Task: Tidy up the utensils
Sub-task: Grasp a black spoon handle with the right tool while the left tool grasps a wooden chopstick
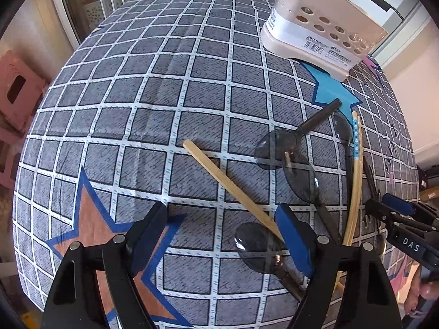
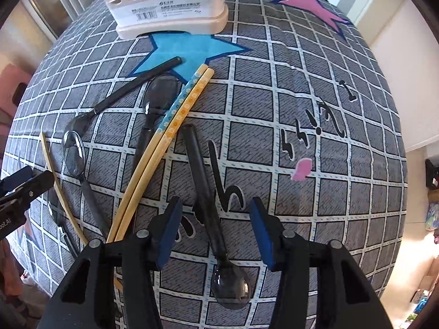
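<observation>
Two grippers above scattered utensils on checked cloth (image 1: 153, 87).
Left gripper (image 1: 222, 235) spread, empty; right gripper (image 2: 216, 233) spread, straddling dark spoon (image 2: 208, 197), untouched.

Open left tool (image 1: 221, 235) above chopstick (image 1: 233, 189), spoons (image 1: 285, 161), checked cloth (image 1: 137, 109)

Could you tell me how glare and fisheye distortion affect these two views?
Left wrist: grid tablecloth bulges, dark vignette at corners, glare on the holder. Right wrist: same bulge, sunlight highlights on the nearest spoon.
</observation>
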Demonstrator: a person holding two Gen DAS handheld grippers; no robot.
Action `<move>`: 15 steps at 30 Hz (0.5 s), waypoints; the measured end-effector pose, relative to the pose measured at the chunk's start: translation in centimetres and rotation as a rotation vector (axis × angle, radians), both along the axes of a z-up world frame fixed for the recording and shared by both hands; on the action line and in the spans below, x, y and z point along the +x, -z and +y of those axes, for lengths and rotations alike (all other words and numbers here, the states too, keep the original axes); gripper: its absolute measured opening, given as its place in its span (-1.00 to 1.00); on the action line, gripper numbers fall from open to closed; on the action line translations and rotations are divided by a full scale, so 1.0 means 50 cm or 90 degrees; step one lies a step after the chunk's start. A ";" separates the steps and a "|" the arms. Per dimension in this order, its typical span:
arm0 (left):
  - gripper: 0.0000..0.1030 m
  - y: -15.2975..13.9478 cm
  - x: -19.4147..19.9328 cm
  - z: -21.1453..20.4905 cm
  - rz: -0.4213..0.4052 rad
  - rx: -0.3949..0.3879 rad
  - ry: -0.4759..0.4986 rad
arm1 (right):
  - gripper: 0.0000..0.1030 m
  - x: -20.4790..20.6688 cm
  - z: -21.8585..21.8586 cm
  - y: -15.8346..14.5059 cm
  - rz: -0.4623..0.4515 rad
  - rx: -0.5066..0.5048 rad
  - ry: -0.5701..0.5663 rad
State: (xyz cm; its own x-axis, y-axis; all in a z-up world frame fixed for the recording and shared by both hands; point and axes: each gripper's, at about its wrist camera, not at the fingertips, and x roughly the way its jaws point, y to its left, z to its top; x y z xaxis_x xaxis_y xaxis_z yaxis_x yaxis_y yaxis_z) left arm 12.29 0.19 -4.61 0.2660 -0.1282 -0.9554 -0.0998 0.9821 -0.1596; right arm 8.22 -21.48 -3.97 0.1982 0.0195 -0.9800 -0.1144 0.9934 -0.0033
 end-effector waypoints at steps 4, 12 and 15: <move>1.00 0.002 0.009 -0.010 0.020 -0.008 -0.003 | -0.69 0.020 0.012 -0.004 0.013 0.004 -0.012; 0.99 0.005 0.033 -0.032 0.063 -0.023 -0.017 | -0.76 -0.030 0.017 -0.022 -0.028 0.056 0.014; 0.98 0.009 0.047 -0.034 0.082 -0.025 -0.034 | -0.76 -0.049 0.008 -0.034 -0.044 0.076 0.018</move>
